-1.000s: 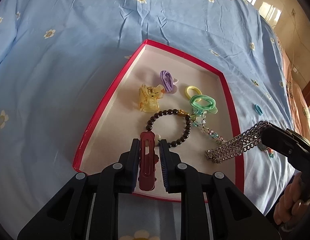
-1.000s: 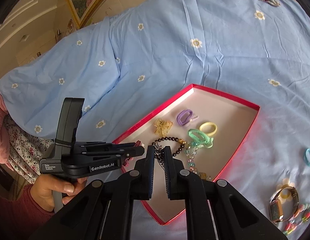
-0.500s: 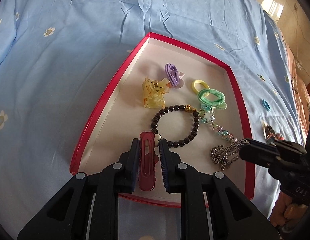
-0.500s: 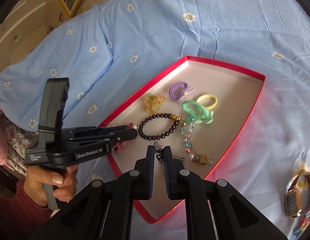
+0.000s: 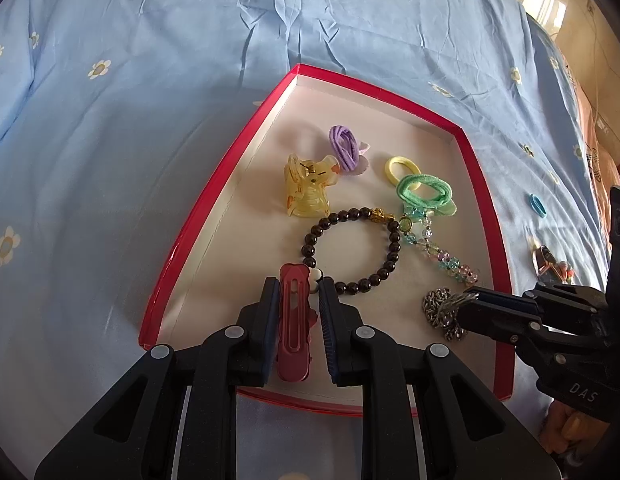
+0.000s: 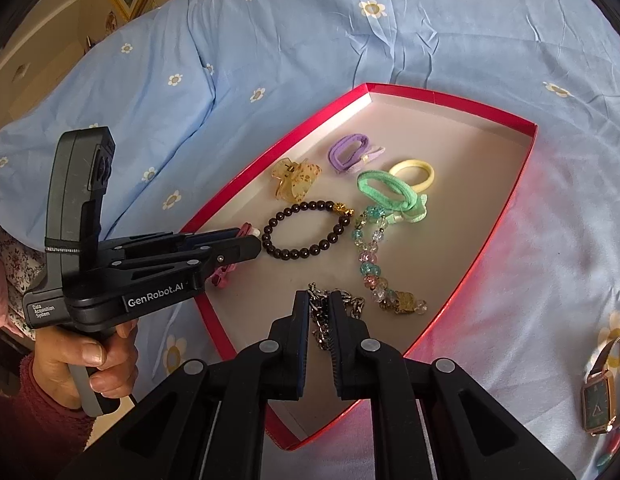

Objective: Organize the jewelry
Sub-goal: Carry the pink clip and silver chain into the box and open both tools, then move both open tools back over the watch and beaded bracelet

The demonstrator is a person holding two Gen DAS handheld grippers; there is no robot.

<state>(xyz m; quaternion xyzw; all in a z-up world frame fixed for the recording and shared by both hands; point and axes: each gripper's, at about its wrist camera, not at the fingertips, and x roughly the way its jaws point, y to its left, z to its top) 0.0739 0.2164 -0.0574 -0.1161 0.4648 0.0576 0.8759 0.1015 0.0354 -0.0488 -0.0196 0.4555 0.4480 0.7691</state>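
A shallow red box with a pale floor lies on a blue bedsheet printed with small flowers. You hold a black two-finger gripper in each hand, both angled down into the near end of the box.

Your left gripper is narrow, its pads clamped on a dark red hair clip that stands lengthwise between them, its tip over the box floor just beside a bracelet of dark beads. In the right wrist view your left hand wraps the handle at the left edge, above a dark red sleeve.

Your right gripper sits low at the near right of the box. Its jaws are opening, and a silver chain is between them, the rest of it bunched on the box floor. Whether the pads still press on the chain cannot be told.

Other pieces lie on the box floor:
- an amber claw clip near the left wall
- a purple hair tie beyond it
- a yellow hair tie touching a green hair tie
- a string of clear pastel beads running from the green tie toward the chain

Outside the box, on the sheet to the right, lie a small blue hair tie and a wristwatch with a dark square face.
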